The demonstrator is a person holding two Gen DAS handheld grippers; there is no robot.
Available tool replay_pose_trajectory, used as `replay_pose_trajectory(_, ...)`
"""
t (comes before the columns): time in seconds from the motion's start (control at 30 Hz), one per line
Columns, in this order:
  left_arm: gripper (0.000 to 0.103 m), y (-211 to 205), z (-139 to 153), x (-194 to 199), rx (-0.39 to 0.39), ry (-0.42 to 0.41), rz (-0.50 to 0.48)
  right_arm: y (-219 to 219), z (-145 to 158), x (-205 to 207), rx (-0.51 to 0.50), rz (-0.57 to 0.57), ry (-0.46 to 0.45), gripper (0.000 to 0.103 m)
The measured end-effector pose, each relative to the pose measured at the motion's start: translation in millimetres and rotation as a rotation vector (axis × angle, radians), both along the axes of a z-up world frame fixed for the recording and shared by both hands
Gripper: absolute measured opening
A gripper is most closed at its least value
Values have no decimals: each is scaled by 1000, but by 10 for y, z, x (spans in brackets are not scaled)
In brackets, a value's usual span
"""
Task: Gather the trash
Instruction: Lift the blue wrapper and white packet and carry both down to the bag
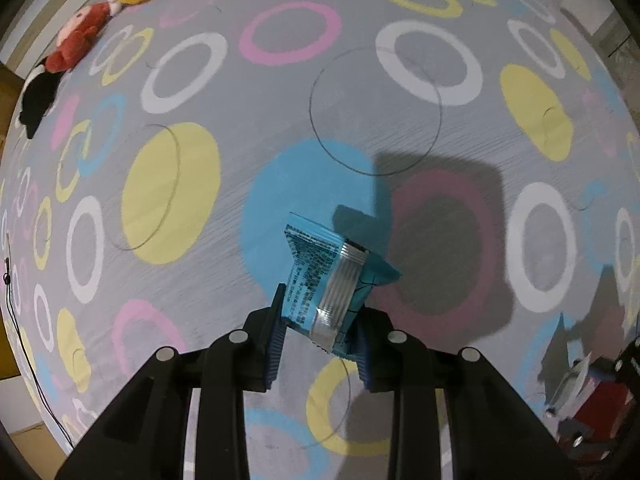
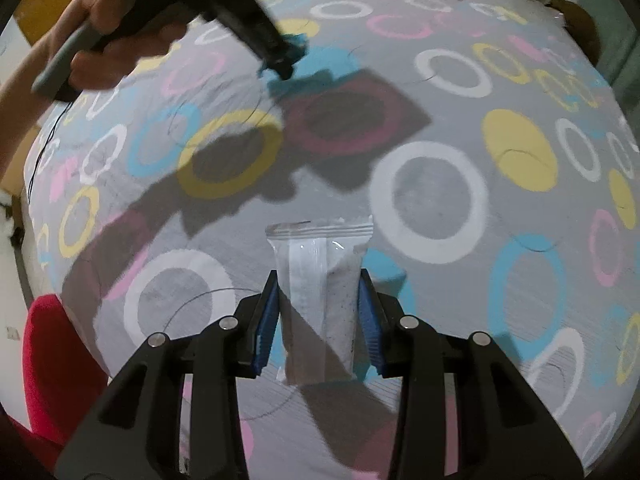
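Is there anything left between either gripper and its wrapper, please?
No. The left gripper is shut on the blue wrapper, and the right gripper on the white wrapper. No bin is in view.

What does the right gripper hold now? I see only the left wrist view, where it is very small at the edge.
Observer: The right gripper is shut on a white packet.
Operator: Is there other trash near it on the sheet?
Observer: None shows on the patterned sheet in the right wrist view.
Operator: Can that view see my left gripper?
Observer: Yes, at upper left; a hand holds the left gripper, with a blue wrapper at its tip.
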State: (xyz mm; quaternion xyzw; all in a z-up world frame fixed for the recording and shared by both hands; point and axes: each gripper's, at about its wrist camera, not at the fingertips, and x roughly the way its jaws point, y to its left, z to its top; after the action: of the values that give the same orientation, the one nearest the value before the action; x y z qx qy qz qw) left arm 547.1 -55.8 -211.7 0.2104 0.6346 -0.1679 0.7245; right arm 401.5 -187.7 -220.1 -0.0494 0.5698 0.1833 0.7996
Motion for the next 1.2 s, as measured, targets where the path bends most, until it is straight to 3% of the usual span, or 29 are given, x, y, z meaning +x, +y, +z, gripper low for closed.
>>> replay_pose_trajectory(0.1, 29, 152, 120, 25, -17, 4, 30, -118, 176, -67, 5, -35, -28, 38)
replay_pose_trajectory(0.3, 29, 363, 588, -326, -70, -57, 45, -231, 615, -233, 10, -75, -101, 38)
replay_pose_trajectory(0.67, 29, 415, 1197, -1489, -101, -145, 38, -150, 1372, -933, 19, -83, -207, 38)
replay_pose_trajectory(1.0, 29, 365, 1381, -2587, -148, -157, 22, -15, 1886, -1770, 7, -42, -281, 37)
replay_pose_trajectory(1.2, 29, 306, 1413, -3065, -166, -165, 10, 93, 1958, -2232, 6, -13, -285, 37)
